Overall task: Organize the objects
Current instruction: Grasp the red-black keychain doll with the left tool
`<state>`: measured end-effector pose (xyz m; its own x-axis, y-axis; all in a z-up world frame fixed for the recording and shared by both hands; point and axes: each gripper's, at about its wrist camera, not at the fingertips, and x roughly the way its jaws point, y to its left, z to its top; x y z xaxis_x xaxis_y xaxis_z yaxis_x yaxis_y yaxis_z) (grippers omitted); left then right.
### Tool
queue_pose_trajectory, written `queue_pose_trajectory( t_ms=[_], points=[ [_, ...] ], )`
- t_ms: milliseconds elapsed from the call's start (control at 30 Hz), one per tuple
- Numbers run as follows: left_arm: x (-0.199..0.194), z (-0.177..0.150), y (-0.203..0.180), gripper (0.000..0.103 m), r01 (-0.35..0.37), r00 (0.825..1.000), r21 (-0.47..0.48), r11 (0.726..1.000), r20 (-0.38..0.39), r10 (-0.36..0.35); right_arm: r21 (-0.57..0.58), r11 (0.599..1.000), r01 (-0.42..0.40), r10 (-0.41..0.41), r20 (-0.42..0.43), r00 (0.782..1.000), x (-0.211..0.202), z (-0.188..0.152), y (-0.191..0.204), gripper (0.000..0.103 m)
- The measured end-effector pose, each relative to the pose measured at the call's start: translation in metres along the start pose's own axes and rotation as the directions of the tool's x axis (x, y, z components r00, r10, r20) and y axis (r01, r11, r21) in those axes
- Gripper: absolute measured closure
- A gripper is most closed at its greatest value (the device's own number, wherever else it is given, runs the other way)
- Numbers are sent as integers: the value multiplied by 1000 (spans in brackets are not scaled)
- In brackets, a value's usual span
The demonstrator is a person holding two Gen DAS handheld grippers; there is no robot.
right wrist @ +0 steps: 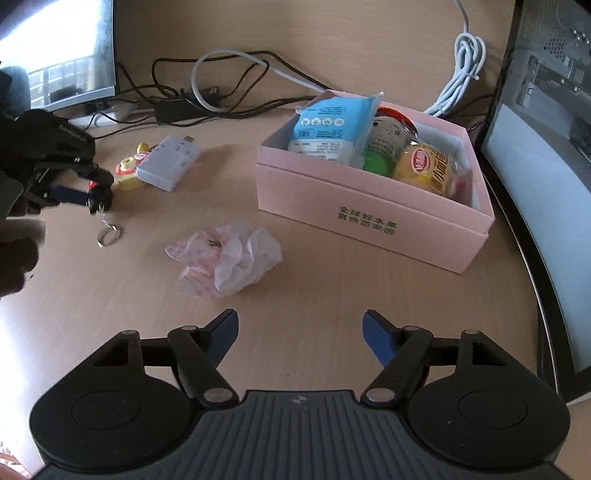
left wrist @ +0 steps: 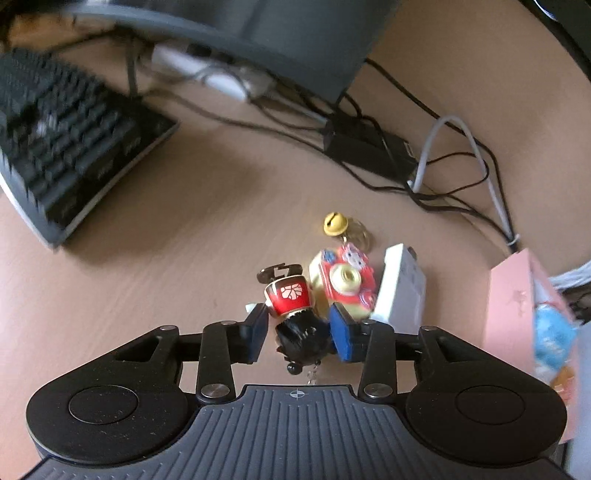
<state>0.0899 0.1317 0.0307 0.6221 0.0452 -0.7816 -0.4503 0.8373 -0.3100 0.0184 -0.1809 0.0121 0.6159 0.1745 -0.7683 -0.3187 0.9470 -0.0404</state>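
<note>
My left gripper [left wrist: 299, 328] is shut on a small doll keychain [left wrist: 295, 314] with a red body and black hair, held just above the desk. In the right wrist view the left gripper [right wrist: 85, 192] shows at the far left with the key ring [right wrist: 108, 235] dangling below it. Beyond it lie a red and yellow toy camera charm [left wrist: 345, 284] with a gold bell [left wrist: 334, 223] and a white adapter [left wrist: 402, 291]. My right gripper [right wrist: 299, 336] is open and empty above the desk. A pink box [right wrist: 369, 210] holds snack packets and a knitted toy.
A crumpled pink-white wrapper [right wrist: 227, 258] lies on the desk in front of the right gripper. A keyboard [left wrist: 70, 147] sits at the left, a monitor [left wrist: 258, 33] and tangled cables [left wrist: 424, 166] behind. A computer case [right wrist: 546, 147] stands at the right.
</note>
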Motion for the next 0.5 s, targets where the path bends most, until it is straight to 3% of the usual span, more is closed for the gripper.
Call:
queue_pose_trajectory(
  t_ms=[100, 233, 333, 500],
  points=[
    [4, 0, -9, 60, -40, 998, 93, 995, 42, 37, 0, 1000, 0, 0, 18, 1000, -5, -2, -3, 21],
    [5, -1, -13, 60, -62, 997, 129, 990, 62, 55, -5, 1000, 0, 0, 15, 1000, -5, -5, -8, 20],
    [7, -2, -5, 61, -2, 1000, 65, 998, -2, 2, -4, 1000, -9, 9, 8, 1000, -4, -6, -10, 20],
    [-3, -18, -12, 62, 32, 999, 138, 990, -27, -28, -18, 1000, -24, 25, 13, 1000, -5, -6, -7, 20]
  ],
)
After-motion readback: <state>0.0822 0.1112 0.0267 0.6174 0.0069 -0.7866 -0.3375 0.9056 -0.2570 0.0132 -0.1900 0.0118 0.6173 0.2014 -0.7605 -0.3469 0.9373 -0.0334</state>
